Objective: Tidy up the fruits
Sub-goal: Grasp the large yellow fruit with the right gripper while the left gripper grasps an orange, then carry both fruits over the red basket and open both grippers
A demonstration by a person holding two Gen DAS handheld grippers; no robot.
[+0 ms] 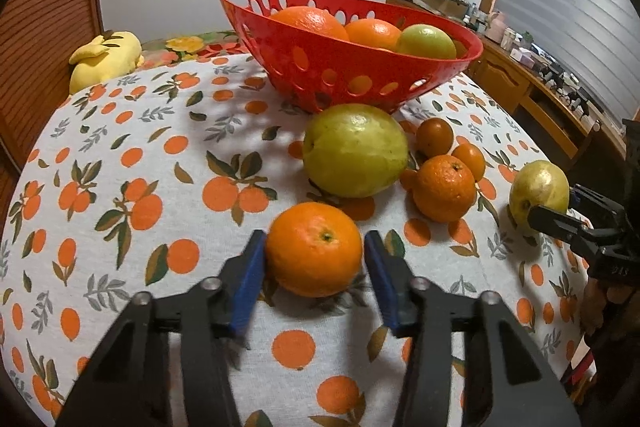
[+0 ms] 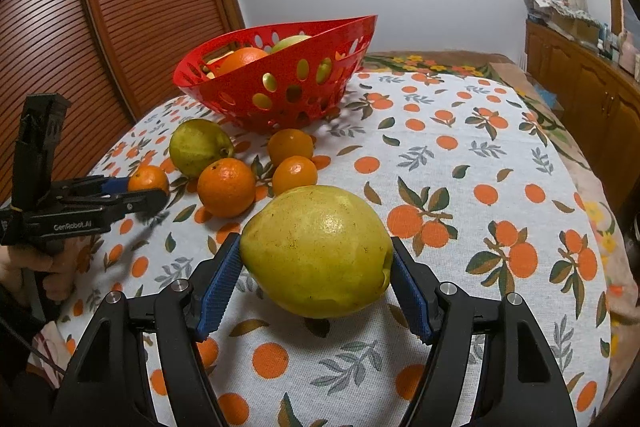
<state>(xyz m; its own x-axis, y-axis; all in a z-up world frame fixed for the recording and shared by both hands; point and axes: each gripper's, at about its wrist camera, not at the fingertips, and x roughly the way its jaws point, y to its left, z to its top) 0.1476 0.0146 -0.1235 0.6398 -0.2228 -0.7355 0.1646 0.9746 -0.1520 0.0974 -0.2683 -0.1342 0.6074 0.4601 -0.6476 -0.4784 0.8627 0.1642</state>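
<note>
Fruits mid-sorting | left gripper (image 1: 315,255) clamps round orange (image 1: 314,249) | right gripper (image 2: 316,267) clasps yellow-green pear (image 2: 316,251) | next, likely: lift both into perforated red plastic basket (image 1: 304,67)

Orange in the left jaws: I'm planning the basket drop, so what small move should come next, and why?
Probably a short lift straight up: the left gripper looks shut on the orange, which sits on the tablecloth, and the red basket stands beyond a large green fruit that it must clear.
</note>
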